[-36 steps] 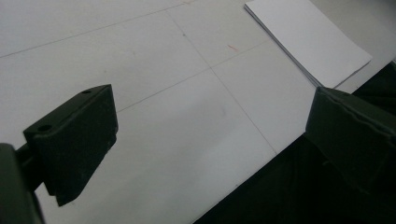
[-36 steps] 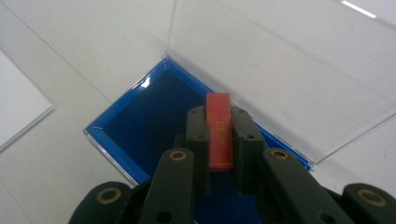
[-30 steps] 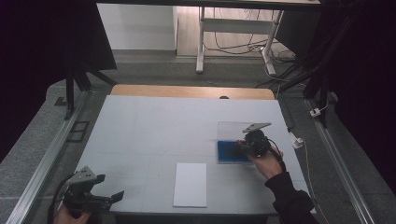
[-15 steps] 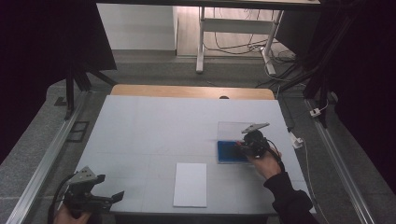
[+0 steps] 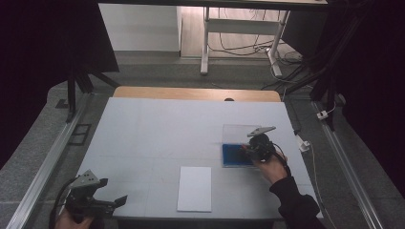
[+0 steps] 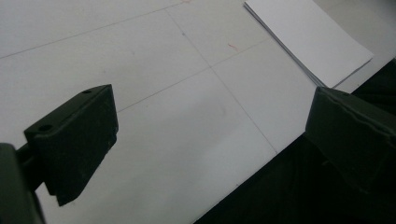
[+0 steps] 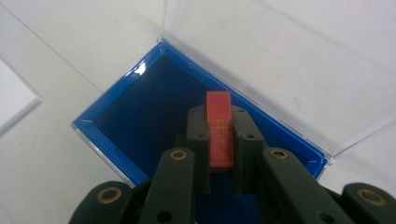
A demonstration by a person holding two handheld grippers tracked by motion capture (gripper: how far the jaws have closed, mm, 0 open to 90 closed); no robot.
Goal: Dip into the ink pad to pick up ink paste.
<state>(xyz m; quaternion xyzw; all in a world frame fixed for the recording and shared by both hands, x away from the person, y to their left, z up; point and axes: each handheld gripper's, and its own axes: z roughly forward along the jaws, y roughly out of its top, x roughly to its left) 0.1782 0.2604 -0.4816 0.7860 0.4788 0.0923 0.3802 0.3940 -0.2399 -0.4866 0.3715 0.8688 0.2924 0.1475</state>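
A blue tray [image 7: 140, 116] with a clear open lid [image 7: 280, 60] lies on the white table, right of centre in the high view, where the tray [image 5: 235, 155] is under my right gripper [image 5: 253, 149]. In the right gripper view, my right gripper [image 7: 219, 128] is shut on a small red card with gold lines [image 7: 220, 128], held over the tray's dark blue inside. My left gripper [image 5: 114, 202] hangs open at the table's front left edge. Its jaws stand wide apart with nothing between them, and its midpoint [image 6: 210, 140] sits over bare table.
A white stack of paper [image 5: 195, 188] lies at the front middle of the table, and its corner [image 6: 308, 37] appears ahead of the left gripper. Metal rails [image 5: 47, 162] run along both table sides. A white cable connector [image 5: 303, 143] lies right of the tray.
The right gripper has edged slightly left and forward over the blue tray. The left gripper has hardly moved.
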